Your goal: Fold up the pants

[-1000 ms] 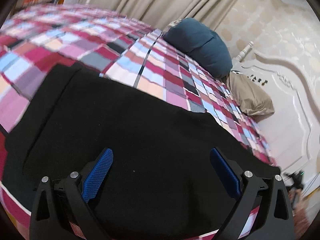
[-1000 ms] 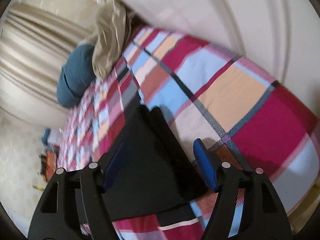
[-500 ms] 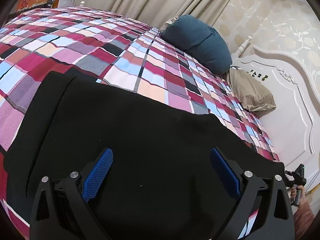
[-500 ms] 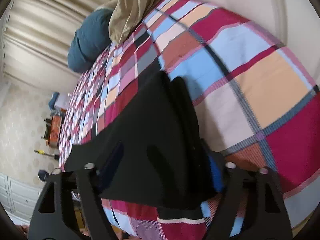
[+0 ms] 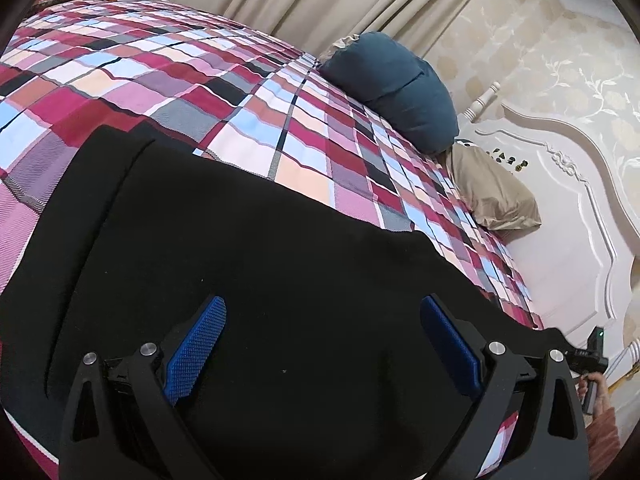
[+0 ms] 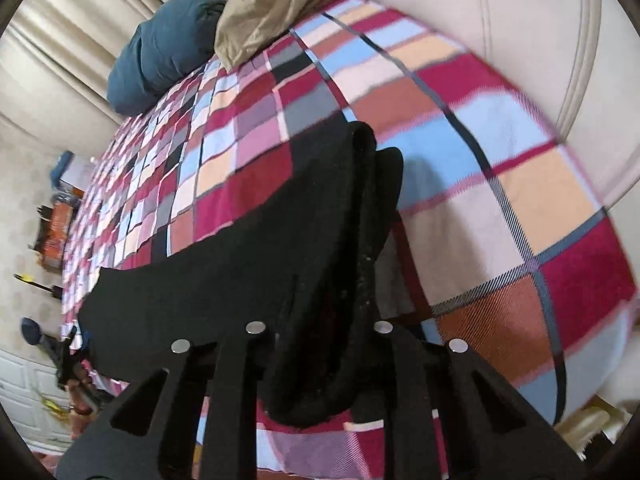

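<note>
Black pants (image 5: 256, 264) lie spread across the plaid bedspread (image 5: 168, 92), filling the space under my left fingers (image 5: 320, 344), which stand wide with nothing between them. My right fingers (image 6: 320, 344) are closing on a bunched end of the pants (the fold hides the pads). Beyond, a blue pillow (image 5: 396, 88) and a tan pillow (image 5: 492, 192) rest against the white headboard (image 5: 560, 216).

Counts: 1 black pants (image 5: 280, 280) on the bed (image 5: 180, 92), 2 pillows at the head edge: 1 blue pillow (image 5: 400, 88), 1 tan pillow (image 5: 492, 196). 2 grippers: left gripper (image 5: 322, 344), right gripper (image 6: 320, 360).
</note>
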A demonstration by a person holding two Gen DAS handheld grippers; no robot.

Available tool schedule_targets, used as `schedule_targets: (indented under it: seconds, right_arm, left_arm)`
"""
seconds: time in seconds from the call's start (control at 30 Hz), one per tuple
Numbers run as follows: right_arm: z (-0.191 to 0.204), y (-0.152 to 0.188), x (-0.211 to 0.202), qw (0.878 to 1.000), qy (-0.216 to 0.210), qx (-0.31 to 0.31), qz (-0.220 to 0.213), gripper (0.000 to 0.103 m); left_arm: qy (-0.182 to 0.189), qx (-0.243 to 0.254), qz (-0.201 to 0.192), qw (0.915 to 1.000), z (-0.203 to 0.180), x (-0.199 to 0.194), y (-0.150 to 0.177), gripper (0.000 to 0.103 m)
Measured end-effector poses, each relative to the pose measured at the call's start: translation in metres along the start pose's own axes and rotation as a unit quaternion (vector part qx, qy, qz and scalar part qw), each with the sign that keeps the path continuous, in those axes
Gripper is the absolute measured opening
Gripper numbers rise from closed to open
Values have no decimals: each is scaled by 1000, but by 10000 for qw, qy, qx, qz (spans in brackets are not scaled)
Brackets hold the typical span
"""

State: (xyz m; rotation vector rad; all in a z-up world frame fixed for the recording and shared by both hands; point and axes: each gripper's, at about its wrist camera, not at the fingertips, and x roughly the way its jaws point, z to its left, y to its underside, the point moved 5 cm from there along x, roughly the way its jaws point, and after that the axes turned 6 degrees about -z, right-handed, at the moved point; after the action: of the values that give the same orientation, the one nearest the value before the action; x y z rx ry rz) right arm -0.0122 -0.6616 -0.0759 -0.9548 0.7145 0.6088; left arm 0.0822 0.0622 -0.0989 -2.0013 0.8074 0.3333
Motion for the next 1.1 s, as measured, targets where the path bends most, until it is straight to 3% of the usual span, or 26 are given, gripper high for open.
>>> schedule_targets:
  seconds: [0.2, 0.47, 0.7, 1.1]
  right_arm:
    - [50, -7, -24, 9982, 297, -409, -323, 17]
    - [145, -6, -43, 9885, 638, -1225, -608, 17]
    - [222, 12, -34, 9810, 477, -1740, -720, 17]
    - [311, 58, 17, 9728, 241, -2197, -697, 17]
  left_arm:
    - [13, 80, -27, 10000, 0, 0, 0, 97]
    - [128, 24, -13, 9999, 2, 0, -1, 97]
    - [126, 45, 10, 9999, 2, 1, -1, 97]
    - [199, 52, 33, 9998, 4, -1, 1, 97]
